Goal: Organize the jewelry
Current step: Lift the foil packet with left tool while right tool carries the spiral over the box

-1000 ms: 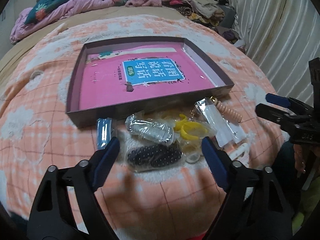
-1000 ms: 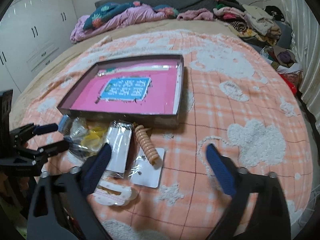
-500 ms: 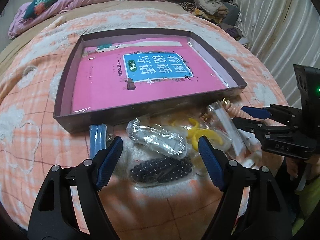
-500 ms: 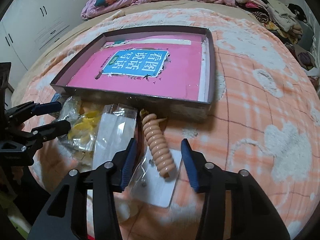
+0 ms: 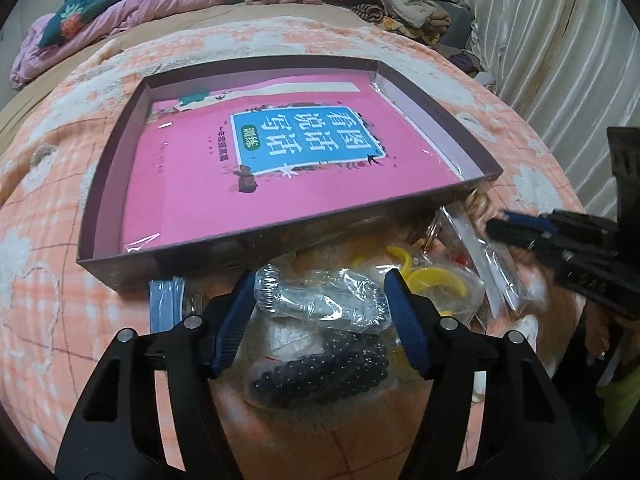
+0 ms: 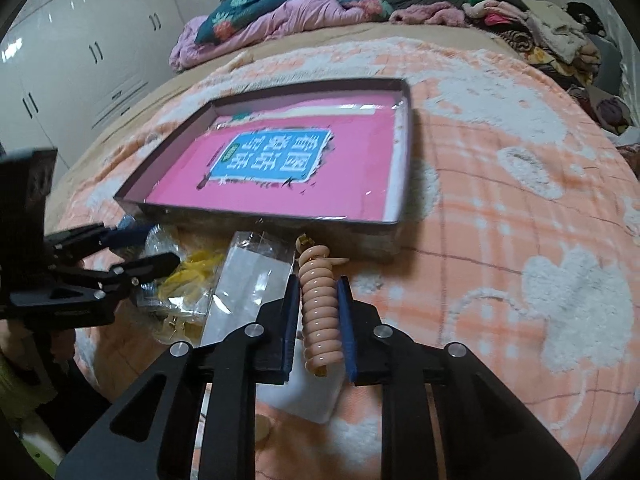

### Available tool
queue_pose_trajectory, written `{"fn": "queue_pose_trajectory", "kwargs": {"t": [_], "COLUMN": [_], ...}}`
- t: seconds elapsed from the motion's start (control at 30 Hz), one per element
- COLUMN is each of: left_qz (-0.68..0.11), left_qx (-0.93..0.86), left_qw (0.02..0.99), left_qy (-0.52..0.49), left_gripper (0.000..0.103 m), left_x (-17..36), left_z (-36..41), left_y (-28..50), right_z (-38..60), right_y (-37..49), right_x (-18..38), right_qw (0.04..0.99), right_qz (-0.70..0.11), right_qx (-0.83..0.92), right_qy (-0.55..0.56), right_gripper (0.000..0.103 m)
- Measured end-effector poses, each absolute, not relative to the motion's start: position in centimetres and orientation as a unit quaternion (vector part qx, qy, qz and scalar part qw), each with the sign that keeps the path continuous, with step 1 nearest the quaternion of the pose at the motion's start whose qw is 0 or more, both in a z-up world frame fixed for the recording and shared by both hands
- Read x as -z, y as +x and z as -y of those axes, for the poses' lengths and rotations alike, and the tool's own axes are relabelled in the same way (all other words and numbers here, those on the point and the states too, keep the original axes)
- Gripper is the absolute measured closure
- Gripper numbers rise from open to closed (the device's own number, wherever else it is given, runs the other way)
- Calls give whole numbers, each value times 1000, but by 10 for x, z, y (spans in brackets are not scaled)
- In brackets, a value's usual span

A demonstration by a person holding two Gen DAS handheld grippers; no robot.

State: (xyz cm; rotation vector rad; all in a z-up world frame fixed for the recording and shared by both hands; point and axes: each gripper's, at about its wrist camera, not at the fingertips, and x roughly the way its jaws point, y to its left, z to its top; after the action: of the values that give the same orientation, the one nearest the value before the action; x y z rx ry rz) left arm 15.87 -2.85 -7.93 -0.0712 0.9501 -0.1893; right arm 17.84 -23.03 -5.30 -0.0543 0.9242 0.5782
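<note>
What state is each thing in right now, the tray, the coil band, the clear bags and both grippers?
Tray: open-topped, only a pink book inside.
Coil band: clamped by the right gripper, which has just closed.
Silver-piece bag: sealed, between the left gripper fingers, closing in.
Black-bead bag: sealed, lying on the blanket.

Blue packet [image 5: 166, 300] half behind tray [image 5: 104, 216]
</note>
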Motion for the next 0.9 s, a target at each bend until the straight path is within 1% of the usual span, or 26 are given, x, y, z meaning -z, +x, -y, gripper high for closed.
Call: {"fn": "queue_pose_trajectory", "kwargs": {"t": [0.17,0.43,0.63,0.9], "left_qz": [-445,-403,-378,-361], "left_qx": [99,100,69,29], "left_qw": [889,907,919,928], "left_qy": [-47,-67,-82,-93], "left_gripper": [52,52,52,52], "left_x": [72,37,17,5], "left_z": [24,12,-14,-45], "left_y": [153,140,152,175], "right_z": [255,280,281,259], "right_y": [173,164,165,176], "right_x": [43,25,9,-14], "right_qw": [868,883,890,897], "right_qz": [-423,-397,-379,-355], "right_qx": [-260,-247,-248,-262], "right_qy": [5,38,43,21], "right_gripper": [85,85,85,85]}}
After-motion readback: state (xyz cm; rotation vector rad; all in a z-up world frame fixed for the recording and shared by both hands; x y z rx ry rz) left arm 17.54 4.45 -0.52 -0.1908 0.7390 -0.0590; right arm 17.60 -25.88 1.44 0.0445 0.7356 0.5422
